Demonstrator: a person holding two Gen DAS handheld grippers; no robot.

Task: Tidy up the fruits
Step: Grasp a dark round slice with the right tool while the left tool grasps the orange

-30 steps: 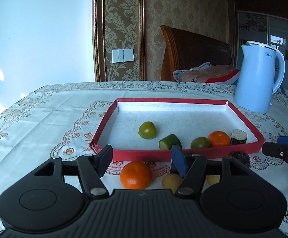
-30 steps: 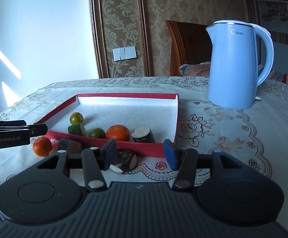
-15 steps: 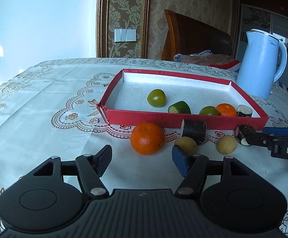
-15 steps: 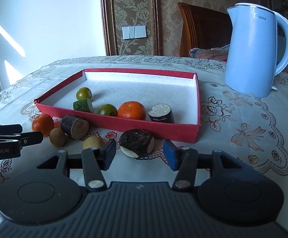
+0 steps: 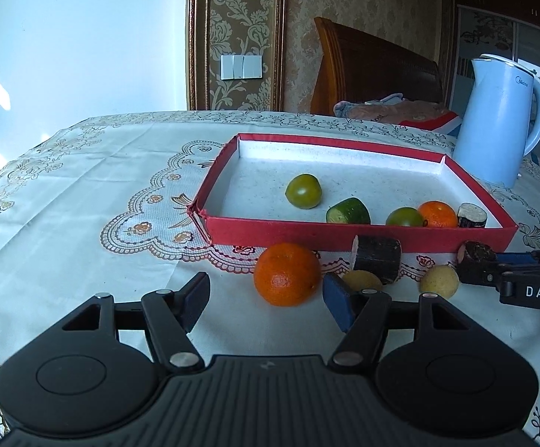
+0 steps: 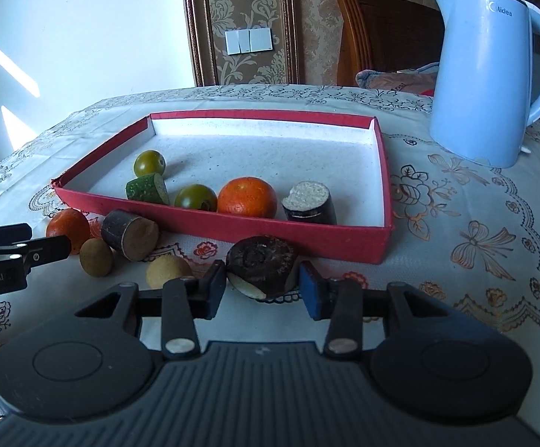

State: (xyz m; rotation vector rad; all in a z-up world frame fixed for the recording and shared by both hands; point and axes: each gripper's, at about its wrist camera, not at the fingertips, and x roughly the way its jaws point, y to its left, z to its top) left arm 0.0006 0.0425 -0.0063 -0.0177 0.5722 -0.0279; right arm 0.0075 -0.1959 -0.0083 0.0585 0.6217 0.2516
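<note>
Fingers (image 6: 216, 285) of the right gripper (image 6: 262, 287) are closing around the dark round piece (image 6: 262, 266); it should be centred before lifting. Left gripper (image 5: 266, 298) fingers stand open, empty.

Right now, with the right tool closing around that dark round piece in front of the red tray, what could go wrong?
1. The right tool is closing on the dark round piece, which lies tilted; it may twist or pop out.
2. The tray wall stands just behind it, so a low lift could catch the rim.
3. The yellow ball sits beside the tool's finger and could get nudged and roll.
</note>
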